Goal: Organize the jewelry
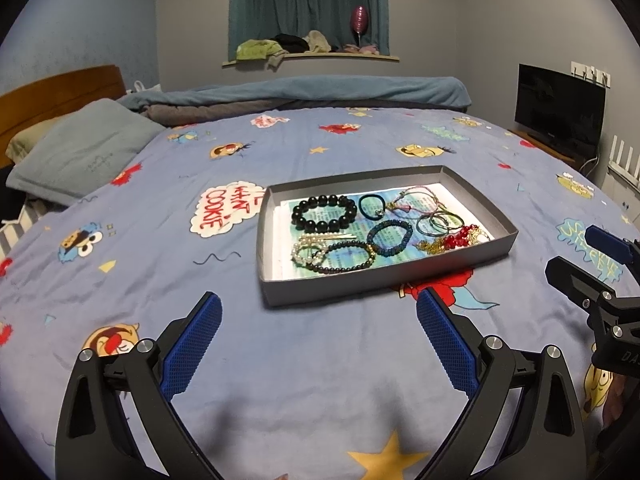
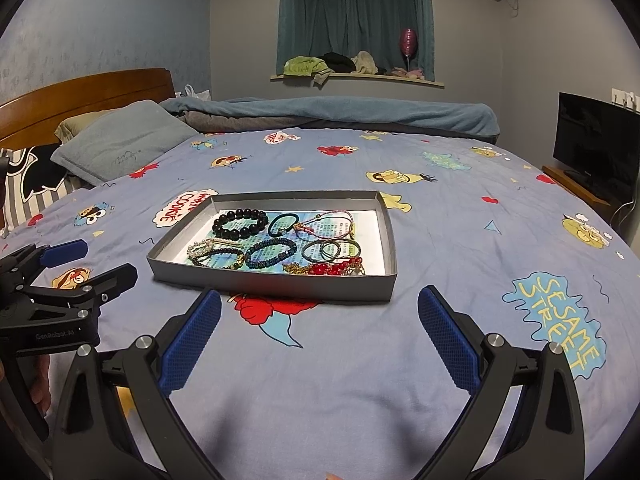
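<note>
Both claws hang spread wide and empty above the bedspread: the left gripper fills the bottom of its own view, and the right gripper does the same in its own, each short of the grey tray.

That tray sits mid-frame, a shallow cardboard thing lined with printed paper, and all the jewelry lies inside it. A black bead bracelet sits toward the tray's upper left, a dark hair tie just beside it, a blue beaded bracelet in the middle, a pearl strand at lower left, and red beads with gold chain at lower right, tangled together.

I'd judge everything light. The beaded loops look stiff enough to pinch across one side of the ring; the chain is limp and slippery, likely to drag its neighbours. The tray itself seems flimsy, best taken by a wall.
</note>
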The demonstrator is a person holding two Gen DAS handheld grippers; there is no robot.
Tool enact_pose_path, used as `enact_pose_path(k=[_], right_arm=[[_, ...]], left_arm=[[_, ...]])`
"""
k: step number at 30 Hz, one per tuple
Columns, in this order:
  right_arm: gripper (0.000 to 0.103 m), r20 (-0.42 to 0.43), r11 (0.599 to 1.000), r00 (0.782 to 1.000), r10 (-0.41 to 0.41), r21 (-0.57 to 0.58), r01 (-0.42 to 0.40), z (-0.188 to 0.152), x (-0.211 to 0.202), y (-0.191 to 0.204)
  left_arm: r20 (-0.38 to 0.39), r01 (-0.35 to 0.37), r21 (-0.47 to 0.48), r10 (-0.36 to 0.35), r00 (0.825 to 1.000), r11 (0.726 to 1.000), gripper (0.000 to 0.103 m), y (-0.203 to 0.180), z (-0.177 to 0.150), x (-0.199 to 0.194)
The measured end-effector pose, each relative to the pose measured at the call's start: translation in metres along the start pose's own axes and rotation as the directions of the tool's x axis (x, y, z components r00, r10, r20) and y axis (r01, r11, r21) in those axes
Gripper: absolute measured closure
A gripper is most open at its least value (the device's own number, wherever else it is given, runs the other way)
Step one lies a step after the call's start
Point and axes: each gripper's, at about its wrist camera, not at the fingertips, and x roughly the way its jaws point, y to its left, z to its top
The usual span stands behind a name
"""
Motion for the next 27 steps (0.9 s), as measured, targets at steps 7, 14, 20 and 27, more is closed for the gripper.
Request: enact_pose_path(k=[7, 14, 20, 27], right_arm=[[0.006, -0.005, 1.000, 1.000, 0.002, -0.006, -0.002, -0.0011, 0.0017, 0.0010], [0.006, -0.006, 1.000, 1.000, 0.004, -0.010, -0.004, -0.0018, 0.0020, 0.0025], [0.006, -0.007, 1.000, 1.000, 0.004, -0.011, -0.004, -0.0013, 0.0028, 0.0030], [0.006, -0.006, 1.000, 1.000, 0.004, -0.015, -0.005, -0.0015, 0.0030, 0.0038]], left_arm=[[0.001, 0.000, 0.003, 0.000, 1.000, 1.000, 0.006, 0.0014, -0.0015, 0.0001], [0.001, -0.001, 0.001, 0.001, 1.000, 1.000, 0.006, 0.0014, -0.0011, -0.0006], [0.003, 0.000, 0.002, 0.000, 1.000, 1.000, 0.006, 0.0014, -0.0016, -0.0008], [-0.002, 0.000, 0.004, 0.000, 1.000, 1.000, 0.006, 0.0013, -0.0027, -0.0012]])
